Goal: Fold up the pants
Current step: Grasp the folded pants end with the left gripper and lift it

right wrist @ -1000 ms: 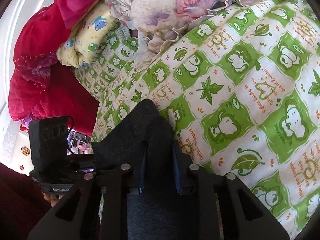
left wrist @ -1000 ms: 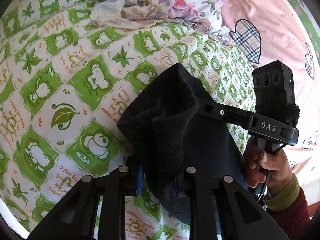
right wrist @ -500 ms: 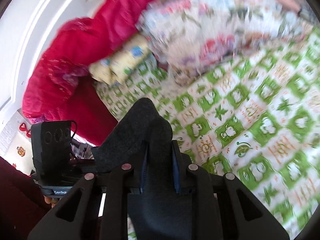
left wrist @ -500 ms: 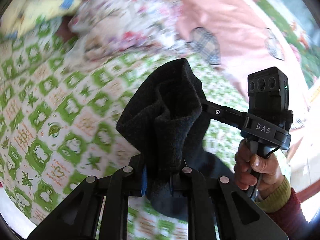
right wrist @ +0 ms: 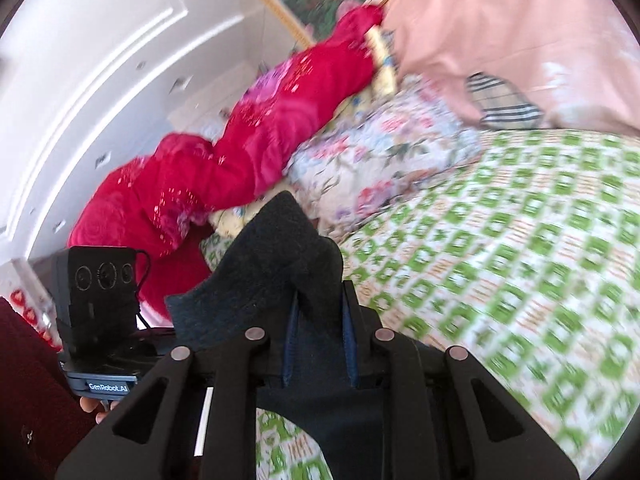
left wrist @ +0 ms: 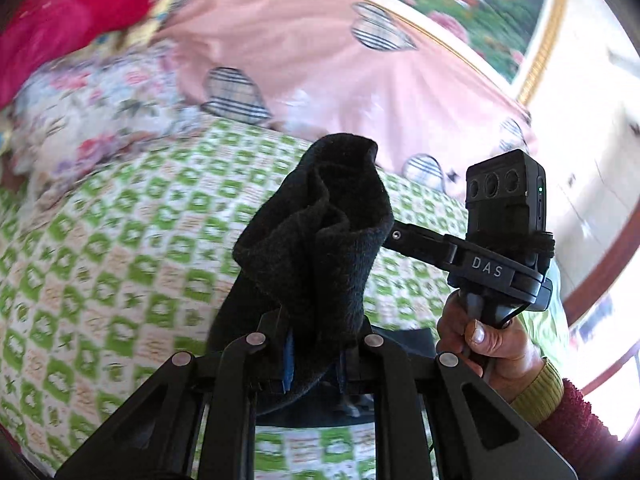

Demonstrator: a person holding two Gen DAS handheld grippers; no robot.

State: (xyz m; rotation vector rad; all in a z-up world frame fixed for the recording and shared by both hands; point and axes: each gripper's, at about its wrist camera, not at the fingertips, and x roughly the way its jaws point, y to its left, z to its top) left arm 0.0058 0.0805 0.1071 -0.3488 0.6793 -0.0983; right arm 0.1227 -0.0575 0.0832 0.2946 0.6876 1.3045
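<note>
Both views are motion-blurred, so the print on the green-checked quilt (left wrist: 120,248) is unreadable; the bed's edges lie outside both frames. In each view the pants (left wrist: 320,240) bunch up in front of the camera, hiding the finger pads and the quilt behind them; their lower part is cut off by the frame.

Left wrist view, left to right: red cloth (left wrist: 72,12) at the top left, floral bedding (left wrist: 92,108) below it, pink sheet (left wrist: 320,60) with plaid patches beyond the quilt, then the right gripper (left wrist: 394,236), its body marked "DAS", gripped by the right hand (left wrist: 488,340). Its tip disappears into the black fabric.

Right wrist view, left to right: the left gripper (right wrist: 168,332), labelled "GenRobot.AI", mostly hidden behind the pants (right wrist: 276,264); red cloth (right wrist: 240,152); floral bedding (right wrist: 380,152); quilt (right wrist: 520,240).

Jaws: the left gripper (left wrist: 314,356) has its jaws drawn close, pinching a thick fold of pants. The right gripper (right wrist: 318,344) likewise pinches the dark fabric between narrow-set jaws. The pants hang between the two grippers, lifted above the quilt.
</note>
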